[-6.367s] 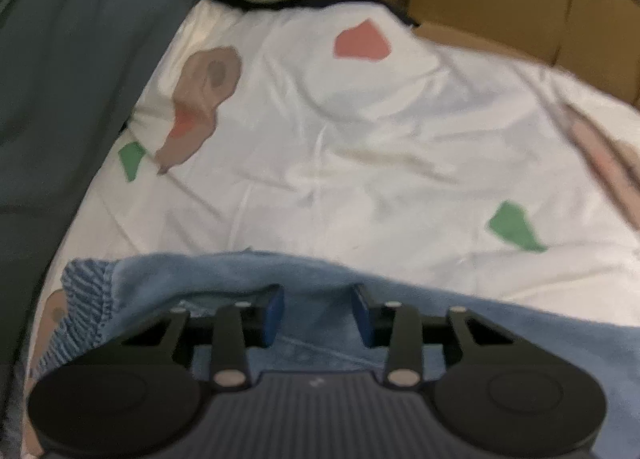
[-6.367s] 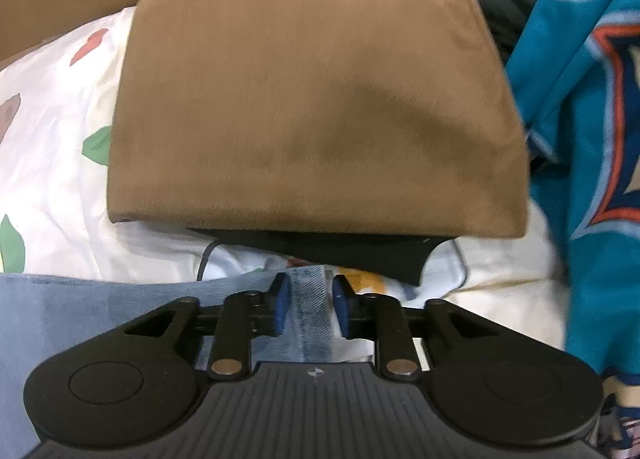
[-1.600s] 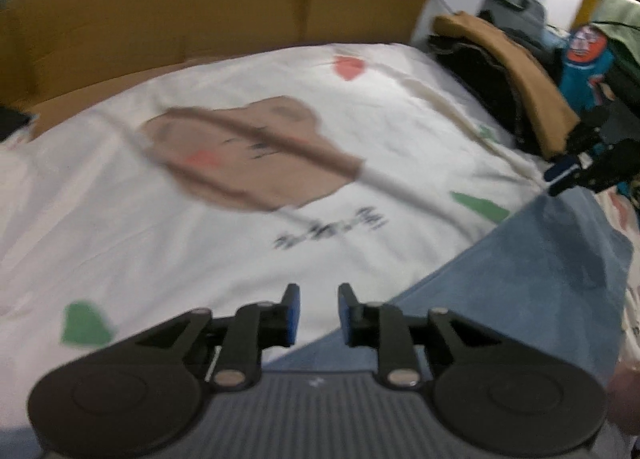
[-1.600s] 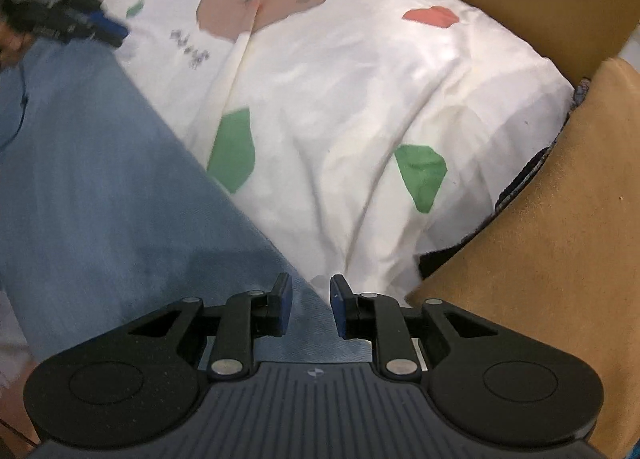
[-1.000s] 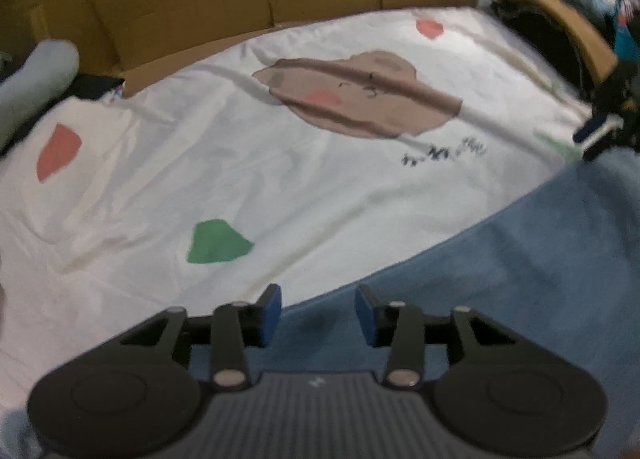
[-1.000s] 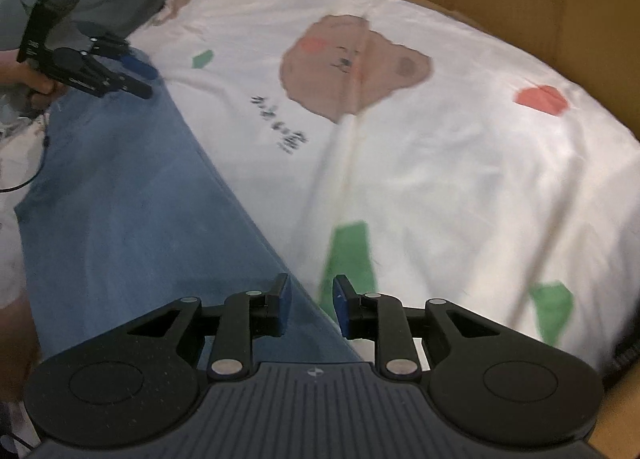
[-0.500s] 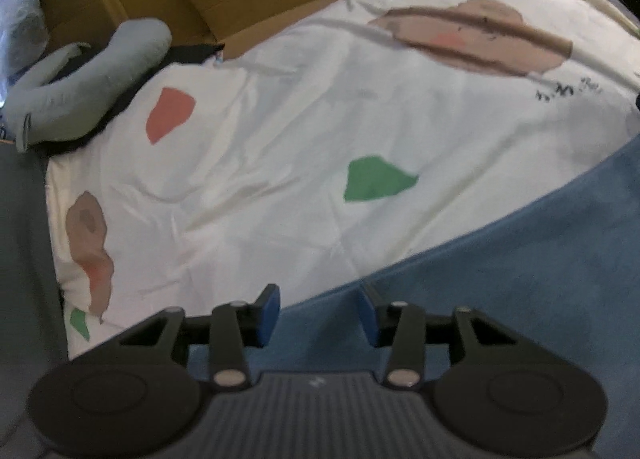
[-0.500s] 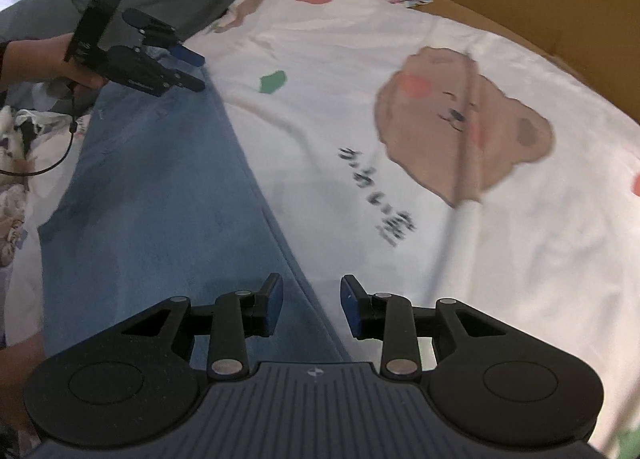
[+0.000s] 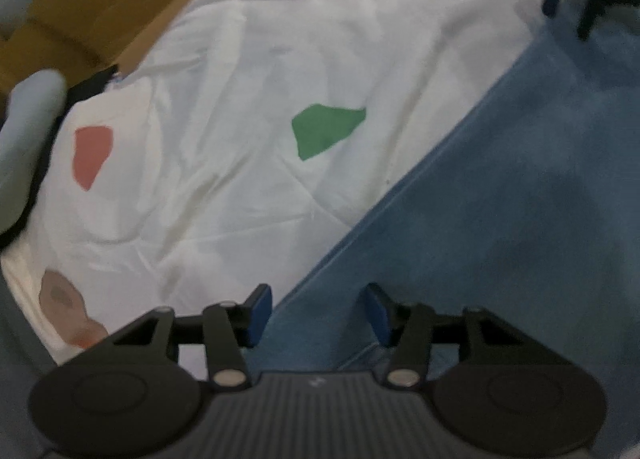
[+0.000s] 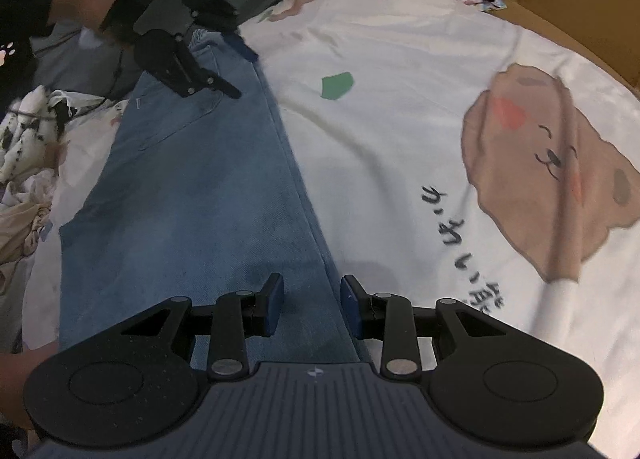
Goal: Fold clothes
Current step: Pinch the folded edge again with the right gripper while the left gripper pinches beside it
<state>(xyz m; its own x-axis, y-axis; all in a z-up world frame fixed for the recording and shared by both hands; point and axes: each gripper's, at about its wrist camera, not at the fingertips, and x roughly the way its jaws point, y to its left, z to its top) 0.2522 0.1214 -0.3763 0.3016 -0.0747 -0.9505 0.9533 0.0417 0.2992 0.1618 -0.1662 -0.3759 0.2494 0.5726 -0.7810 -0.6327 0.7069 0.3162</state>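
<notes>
Two pairs of tongs are hovering over one pair of jeans, which is lying flat and lengthwise on a white bedsheet printed with a bear and coloured patches. Seen from the right wrist, the right tongs are standing part-spread, their pads straddling the jeans' long edge with nothing pinched between them; the denim is stretching away ahead of them toward the left tongs, which a hand is holding at the waistband end. From the left wrist, the left tongs are standing wider apart, having just been opening, with the blue cloth passing under the gap but not pressed by either pad. Denim like this is probably going to be fairly heavy, limp rather than stiff, and rough enough not to slip, so it will sag and drag when lifted by one point. Taking hold at the thick waistband on one end and the hem on the other seems the safest choice, since those doubled seams are giving the pads something firm to bite.
</notes>
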